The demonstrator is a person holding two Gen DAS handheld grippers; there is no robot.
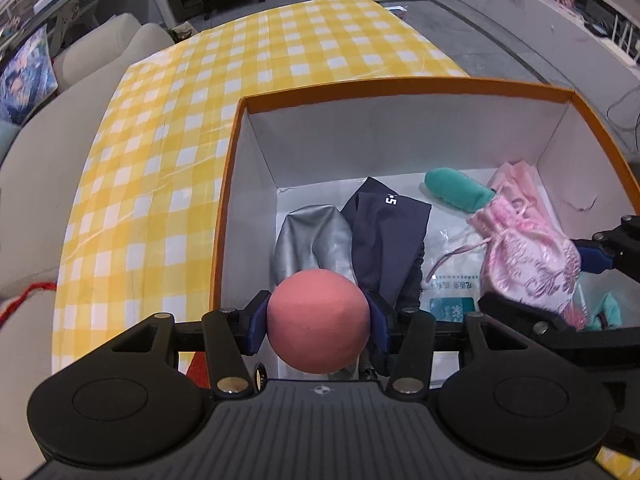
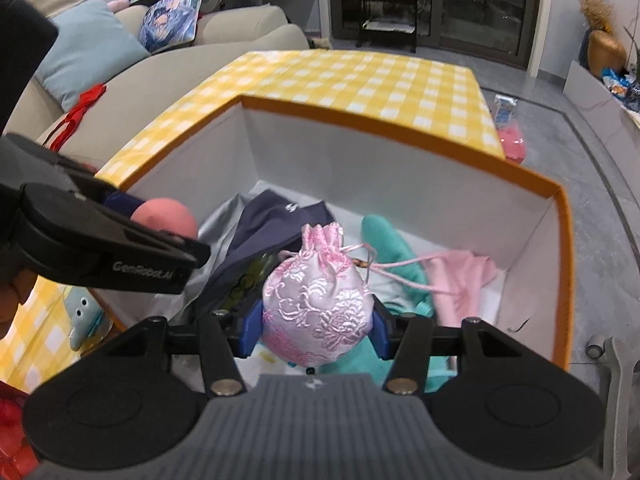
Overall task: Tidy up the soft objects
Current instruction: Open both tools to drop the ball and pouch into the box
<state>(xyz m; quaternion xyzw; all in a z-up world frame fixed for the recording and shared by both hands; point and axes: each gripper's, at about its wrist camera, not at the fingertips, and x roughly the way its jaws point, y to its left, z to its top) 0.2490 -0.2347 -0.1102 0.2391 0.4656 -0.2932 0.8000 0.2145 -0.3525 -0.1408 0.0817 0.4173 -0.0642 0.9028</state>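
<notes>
Left tongs (image 1: 318, 322) clamp the pink ball (image 1: 318, 320) over the left end of the orange-rimmed box (image 1: 224, 200), above the grey cloth (image 1: 308, 240) and navy garment (image 1: 384, 236). Risk: the ball is round; dropped on that sloped fabric it may roll, maybe bounce out onto the checked surface (image 1: 160, 152). Right tongs (image 2: 318, 320) grip the pink brocade pouch (image 2: 318, 304) mid-box, above the teal item (image 2: 380, 236). Its drawstring (image 2: 400, 280) trails and could snag a finger on release. The two tongs sit near each other, so a clash is possible.
</notes>
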